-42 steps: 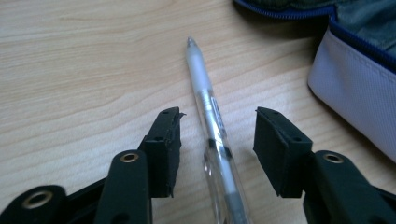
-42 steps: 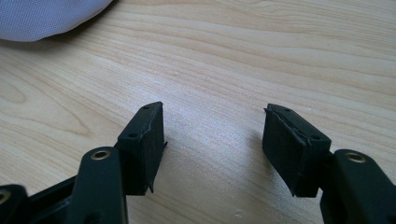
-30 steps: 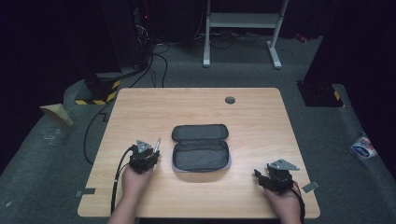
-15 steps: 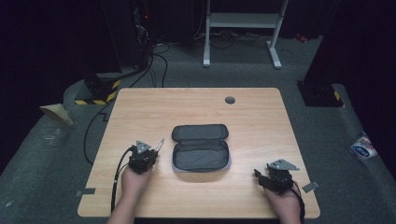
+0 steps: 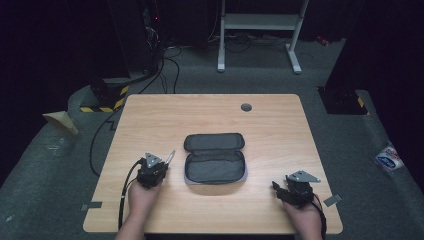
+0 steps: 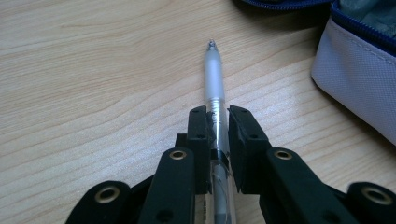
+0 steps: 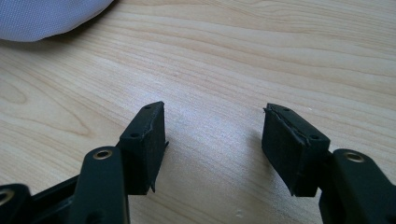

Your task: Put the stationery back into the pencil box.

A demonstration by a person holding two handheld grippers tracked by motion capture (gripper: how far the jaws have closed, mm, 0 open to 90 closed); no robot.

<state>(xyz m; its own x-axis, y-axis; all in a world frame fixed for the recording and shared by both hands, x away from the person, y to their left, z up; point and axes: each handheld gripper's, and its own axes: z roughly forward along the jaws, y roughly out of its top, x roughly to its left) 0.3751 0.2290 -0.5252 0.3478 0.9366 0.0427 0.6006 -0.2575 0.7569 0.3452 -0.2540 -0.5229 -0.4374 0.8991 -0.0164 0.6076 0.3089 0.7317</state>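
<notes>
A translucent white pen [image 6: 213, 79] is clamped between the jaws of my left gripper [image 6: 216, 114], its tip pointing away over the wood. In the high view the left gripper [image 5: 156, 166] sits left of the pencil case, and the pen [image 5: 170, 157] sticks out toward the case. The grey pencil case [image 5: 215, 161] lies unzipped and open at the table's middle; its pale side with a blue zip [image 6: 359, 70] is close on the right. My right gripper [image 5: 278, 189] rests near the front right edge. Its jaws [image 7: 212, 126] stand wide apart over bare wood, with nothing between them.
The wooden table [image 5: 150, 115] has a round cable hole [image 5: 246, 107] at the back. A corner of the case [image 7: 46, 16] lies ahead and left of the right gripper. On the floor around the table are cables, a white desk frame [image 5: 260, 22] and a bag [image 5: 387, 159].
</notes>
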